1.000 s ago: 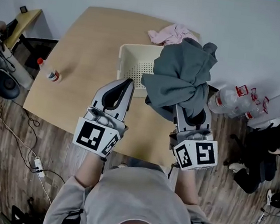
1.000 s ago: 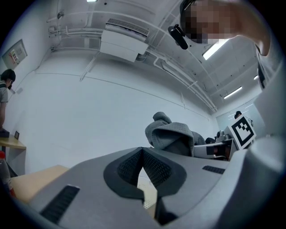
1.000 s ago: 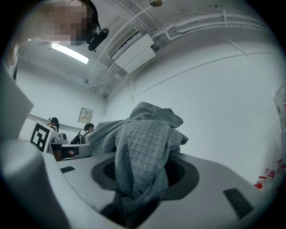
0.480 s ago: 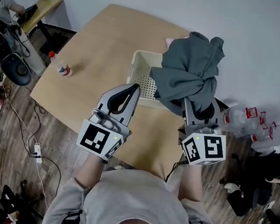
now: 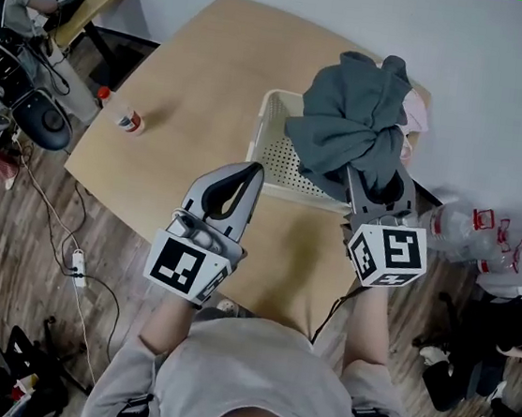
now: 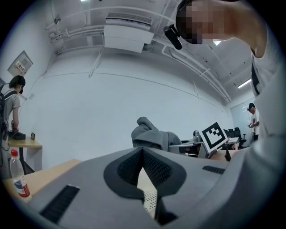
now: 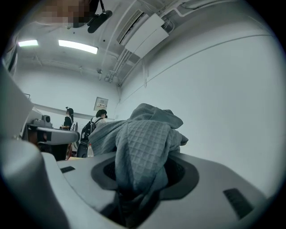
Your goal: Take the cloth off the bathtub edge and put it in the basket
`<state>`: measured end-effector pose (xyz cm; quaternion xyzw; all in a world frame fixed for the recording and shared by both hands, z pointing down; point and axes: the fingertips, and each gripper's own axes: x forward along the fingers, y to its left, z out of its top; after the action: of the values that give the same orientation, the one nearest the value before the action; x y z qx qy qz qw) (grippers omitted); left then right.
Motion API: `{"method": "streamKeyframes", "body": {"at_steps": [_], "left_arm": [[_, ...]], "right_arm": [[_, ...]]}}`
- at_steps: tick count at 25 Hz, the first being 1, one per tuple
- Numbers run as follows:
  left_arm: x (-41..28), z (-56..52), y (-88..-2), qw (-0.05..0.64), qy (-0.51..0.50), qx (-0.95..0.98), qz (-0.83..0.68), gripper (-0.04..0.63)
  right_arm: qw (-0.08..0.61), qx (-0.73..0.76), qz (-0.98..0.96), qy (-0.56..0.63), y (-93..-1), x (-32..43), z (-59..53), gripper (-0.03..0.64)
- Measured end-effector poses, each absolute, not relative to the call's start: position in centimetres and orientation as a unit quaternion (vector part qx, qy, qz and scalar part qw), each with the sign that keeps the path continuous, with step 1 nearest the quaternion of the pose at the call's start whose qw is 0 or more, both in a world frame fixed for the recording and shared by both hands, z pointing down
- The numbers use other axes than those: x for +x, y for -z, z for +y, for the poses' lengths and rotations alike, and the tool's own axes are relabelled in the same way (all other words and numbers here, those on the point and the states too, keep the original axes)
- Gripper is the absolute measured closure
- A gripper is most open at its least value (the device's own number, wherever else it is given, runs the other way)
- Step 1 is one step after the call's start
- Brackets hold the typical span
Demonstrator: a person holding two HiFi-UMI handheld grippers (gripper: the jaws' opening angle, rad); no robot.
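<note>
Soft, light and floppy, the grey cloth (image 5: 351, 129) bunches over the basket's (image 5: 270, 147) right side, one gathered fold clamped in the right gripper (image 5: 372, 190); the left gripper (image 5: 249, 175) is closed, empty.

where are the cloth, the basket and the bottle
cloth (image 5: 348, 129), head view, middle of the grey bundle
basket (image 5: 280, 162), head view, its perforated left wall
bottle (image 5: 127, 118), head view, its body, below the red cap
</note>
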<state>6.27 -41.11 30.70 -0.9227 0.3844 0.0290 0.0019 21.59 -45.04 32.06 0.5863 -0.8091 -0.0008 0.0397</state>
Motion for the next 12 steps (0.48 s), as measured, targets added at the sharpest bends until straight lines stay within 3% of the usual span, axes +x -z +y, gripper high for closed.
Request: {"method": "streamKeyframes", "body": {"at_steps": [12], "left_arm": [[5.9,-43.3,-33.9,-0.033,-0.013,-0.911,0.410,0.598]], "right_arm": [[0.142,0.539,-0.829,-0.045,-39.7,20.4,-49.5,0.416]]}}
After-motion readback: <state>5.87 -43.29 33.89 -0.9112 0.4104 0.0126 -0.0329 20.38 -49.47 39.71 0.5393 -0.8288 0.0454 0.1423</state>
